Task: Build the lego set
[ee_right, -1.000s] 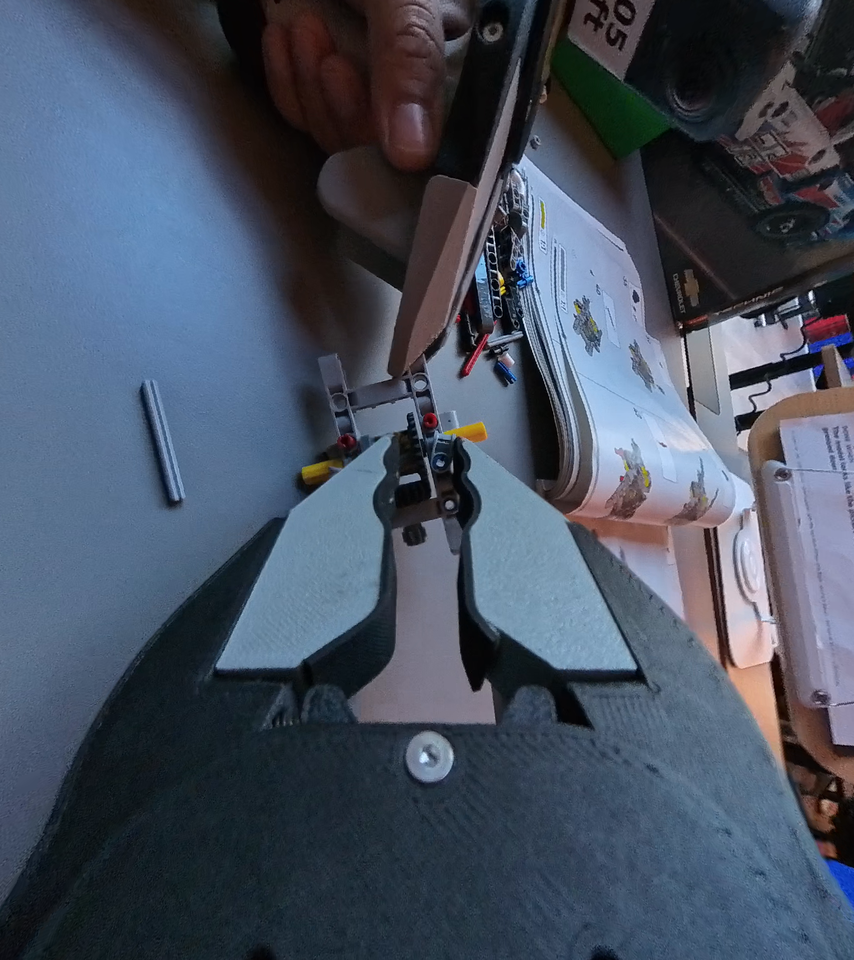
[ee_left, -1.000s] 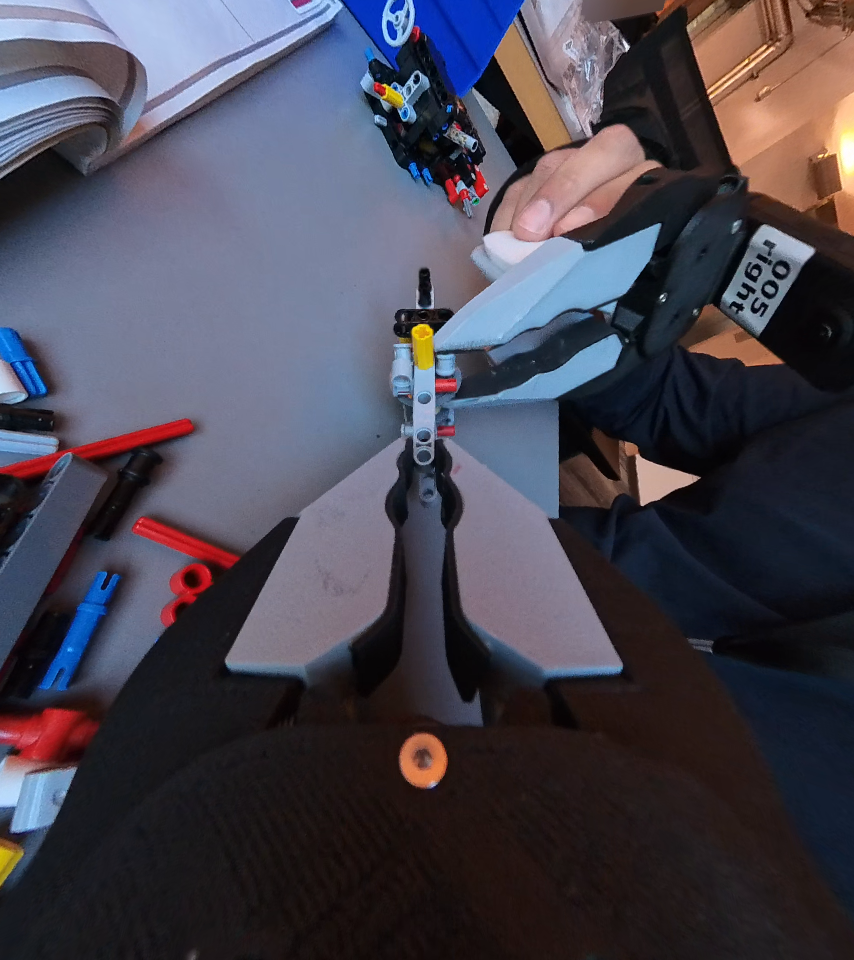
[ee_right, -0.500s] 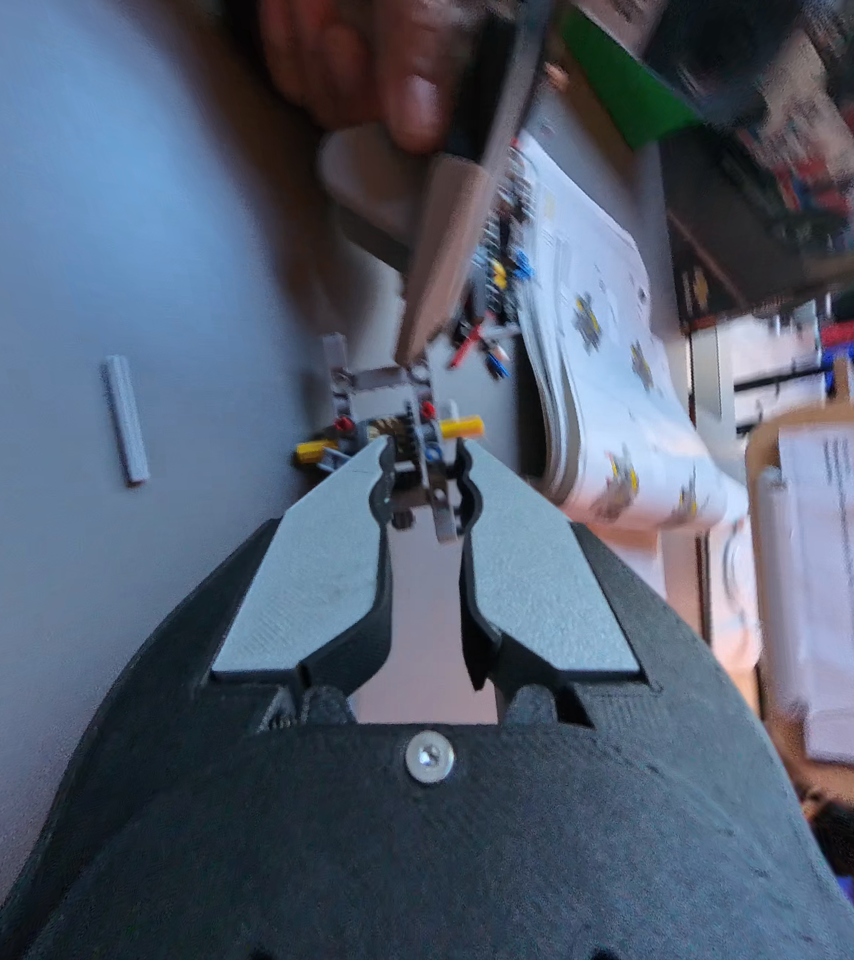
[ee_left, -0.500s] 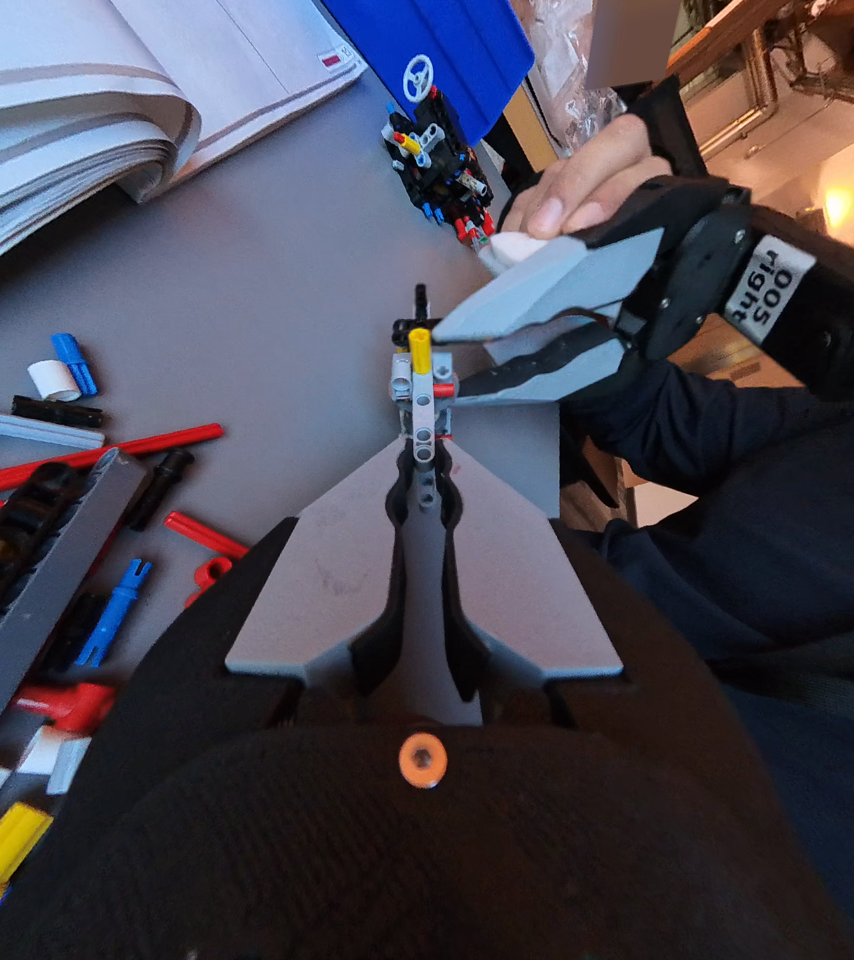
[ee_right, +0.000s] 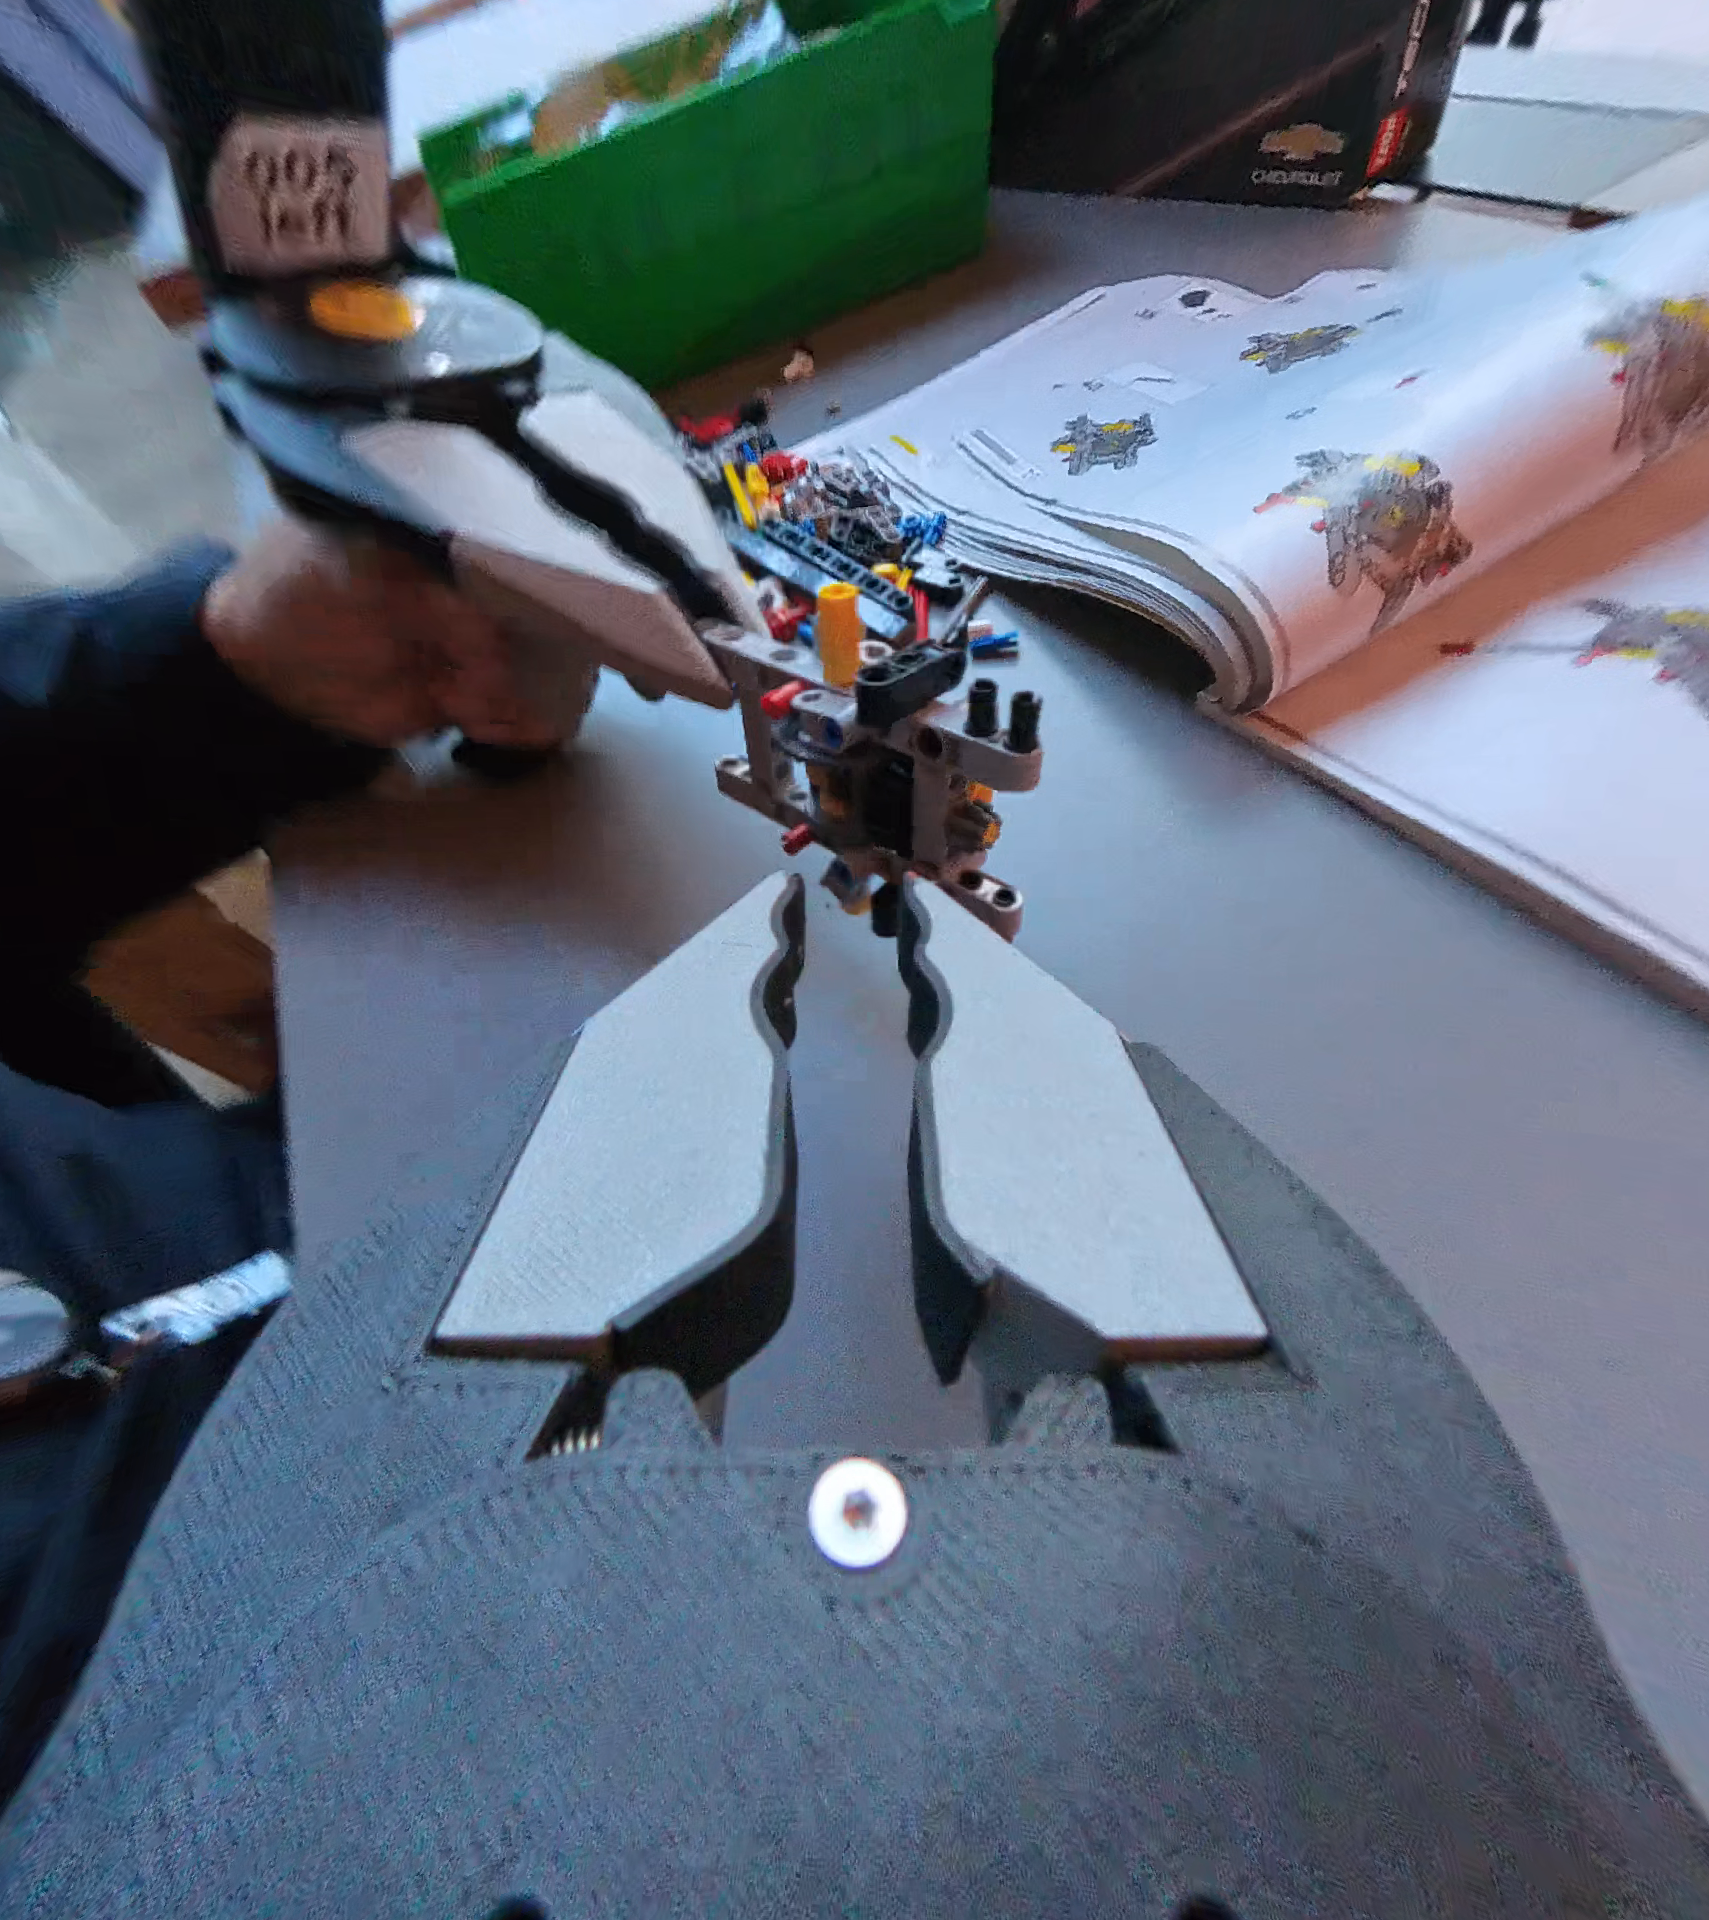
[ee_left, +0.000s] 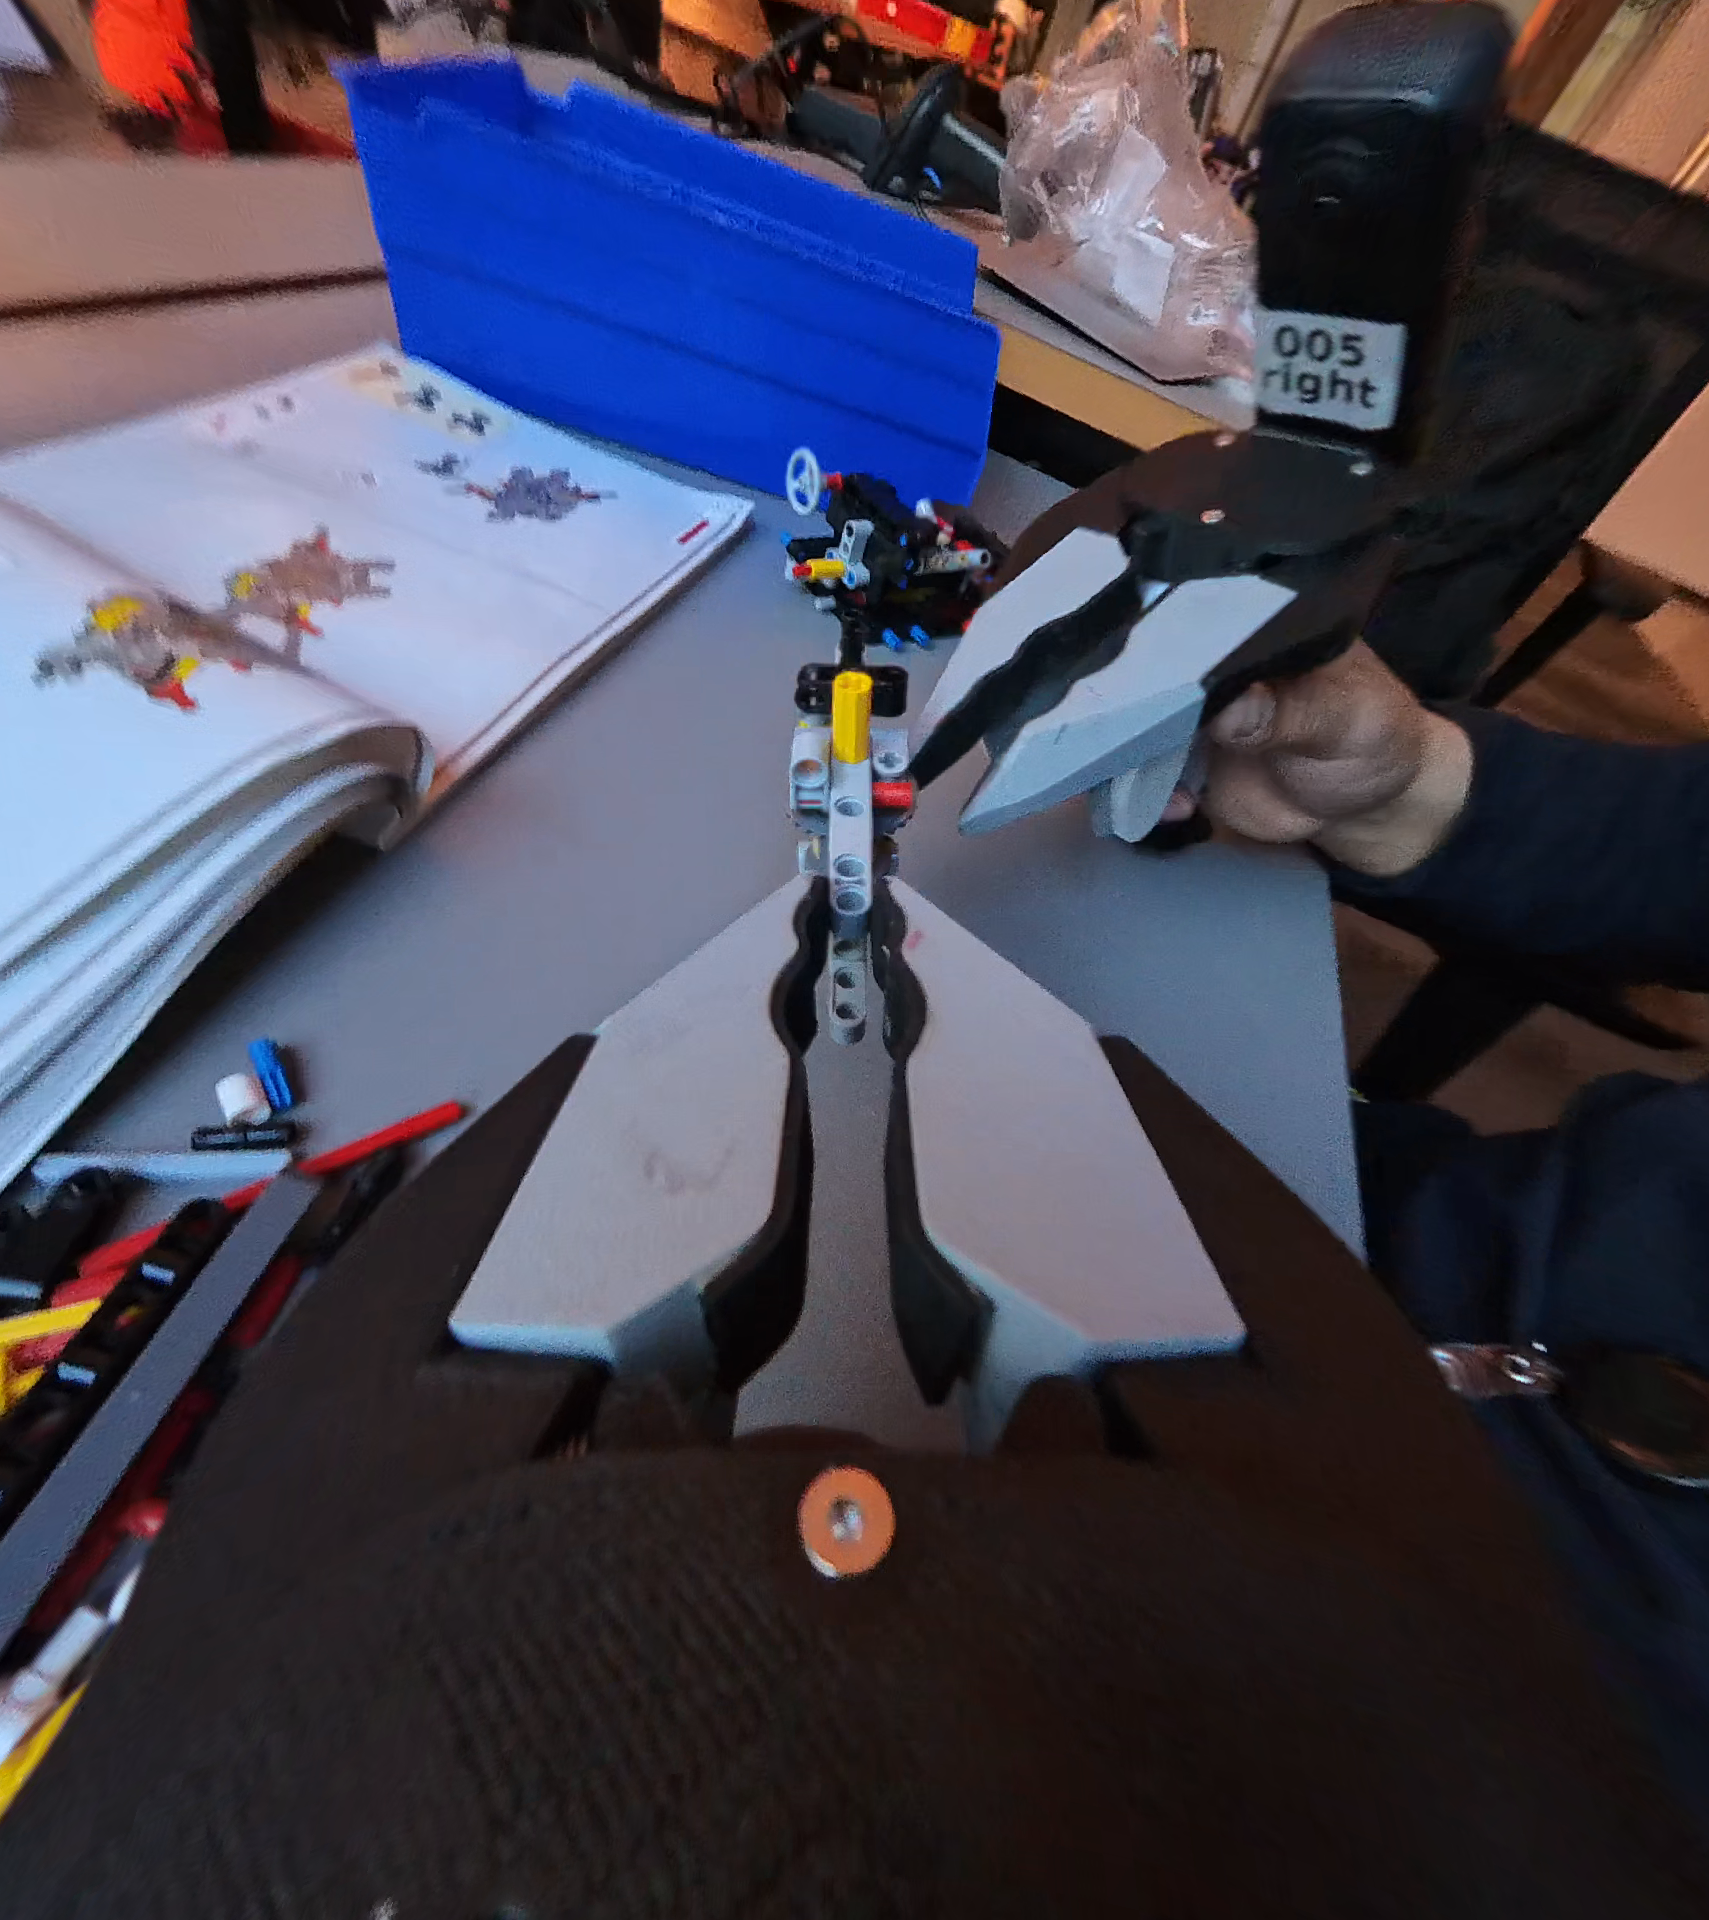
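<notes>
Left gripper (ee_left: 848,940): clamped on the grey holed beam (ee_left: 847,894) of a small brick assembly (ee_left: 845,769); both pads pressed against the beam's sides; assembly lifted clear of the grey table (ee_left: 559,862).
Right gripper (ee_right: 848,914): jaws parted, nothing clamped; tips just short of the assembly's near underside, a black pin (ee_right: 886,912) hanging close to the right fingertip; contact there not clear.
Brick assembly (ee_right: 876,764): centre of both views; grey frame, yellow axle (ee_left: 851,715) on top, red pins at the sides, two black pins on the far right end; black connector at its far end.
Right gripper seen from the left (ee_left: 943,764): upper right, tips just beside the assembly's red pin; a hand (ee_left: 1338,758) on its handle.
Left gripper seen from the right (ee_right: 725,665): upper left, tips on the frame's far left corner.
Manual (ee_left: 237,665): open, far left in the left view.
Loose parts (ee_left: 50,1320): red, black, yellow, blue pieces, near left.
Second small model (ee_left: 881,561): black, far behind the assembly, before a blue bin (ee_left: 684,291).
Green bin (ee_right: 725,197): far, with a dark box (ee_right: 1214,94) to its right.
</notes>
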{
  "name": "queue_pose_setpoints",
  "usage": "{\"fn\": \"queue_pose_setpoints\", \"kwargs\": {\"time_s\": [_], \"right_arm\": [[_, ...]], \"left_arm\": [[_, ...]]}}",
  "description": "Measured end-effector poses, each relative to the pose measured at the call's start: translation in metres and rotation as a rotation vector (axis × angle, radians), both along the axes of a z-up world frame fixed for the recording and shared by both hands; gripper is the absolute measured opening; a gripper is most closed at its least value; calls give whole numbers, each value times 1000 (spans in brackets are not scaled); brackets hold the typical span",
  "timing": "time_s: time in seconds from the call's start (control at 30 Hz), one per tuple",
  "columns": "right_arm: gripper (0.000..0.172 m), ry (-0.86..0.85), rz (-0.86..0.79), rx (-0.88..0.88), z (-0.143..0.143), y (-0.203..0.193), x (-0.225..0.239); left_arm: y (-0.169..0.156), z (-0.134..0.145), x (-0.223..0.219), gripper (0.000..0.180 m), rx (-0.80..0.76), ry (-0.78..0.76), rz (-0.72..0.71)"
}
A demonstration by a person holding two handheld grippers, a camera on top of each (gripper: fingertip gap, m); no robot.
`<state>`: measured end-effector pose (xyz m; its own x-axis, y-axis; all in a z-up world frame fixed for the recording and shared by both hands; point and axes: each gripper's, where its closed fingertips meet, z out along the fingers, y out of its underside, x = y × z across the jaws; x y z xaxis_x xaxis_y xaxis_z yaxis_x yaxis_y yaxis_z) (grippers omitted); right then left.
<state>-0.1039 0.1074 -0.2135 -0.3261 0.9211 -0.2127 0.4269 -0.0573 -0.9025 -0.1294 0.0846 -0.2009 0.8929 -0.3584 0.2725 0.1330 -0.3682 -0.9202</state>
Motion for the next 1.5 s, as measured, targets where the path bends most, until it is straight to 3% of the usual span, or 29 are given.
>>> {"fn": "queue_pose_setpoints", "kwargs": {"time_s": [0.2, 0.43, 0.6, 0.7, 0.9, 1.1, 1.5], "right_arm": [[16, 5, -50, -230, 3, 2, -2], [9, 88, -139, -308, 15, 1, -9], [11, 128, -176, -356, 20, 0, -9], [22, 143, -177, -423, 23, -3, -10], [15, 153, -203, -554, 24, 3, -6], [8, 152, -203, -609, 25, 6, -5], [5, 149, -97, -930, 32, 9, -2]], "left_arm": [[2, 25, 5, 5, 166, 98, 94], [2, 34, 11, 5, 229, 85, 145], [2, 33, 11, 6, 234, 113, 161], [2, 32, 11, 5, 238, 157, 169], [3, 29, 21, 6, 252, 317, 161], [3, 28, 19, 6, 245, 277, 157], [7, 17, 20, 6, 212, 320, 158]]}}
